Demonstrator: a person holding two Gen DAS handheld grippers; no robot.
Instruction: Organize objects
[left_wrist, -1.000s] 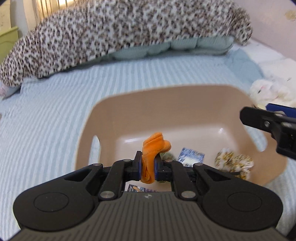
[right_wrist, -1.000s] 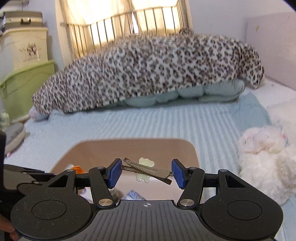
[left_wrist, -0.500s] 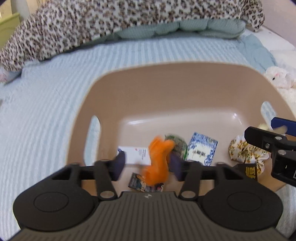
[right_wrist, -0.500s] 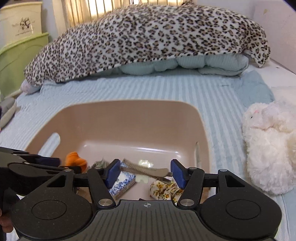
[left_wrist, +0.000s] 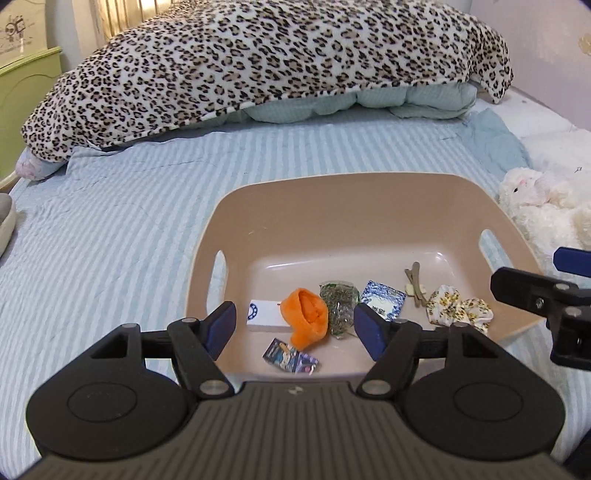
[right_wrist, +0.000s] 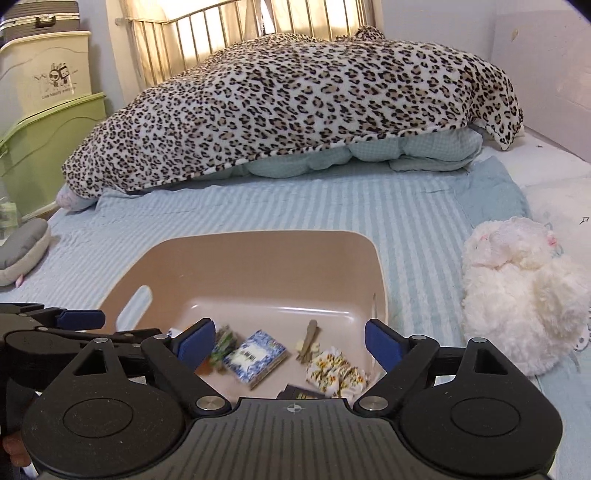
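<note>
Because it is soft and light, the orange sock (left_wrist: 306, 316) in the tub (left_wrist: 332, 192) on the bed (left_wrist: 110, 236) squashes easily; pinch its thick middle. The left hand-held gripper (left_wrist: 295, 326) and right hand-held gripper (right_wrist: 286, 341) are both opening, with nothing between their jaws.

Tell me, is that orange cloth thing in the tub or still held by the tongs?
In the tub. The orange cloth lies on the floor of the beige tub, and the left tongs are opening with nothing gripped.
</note>
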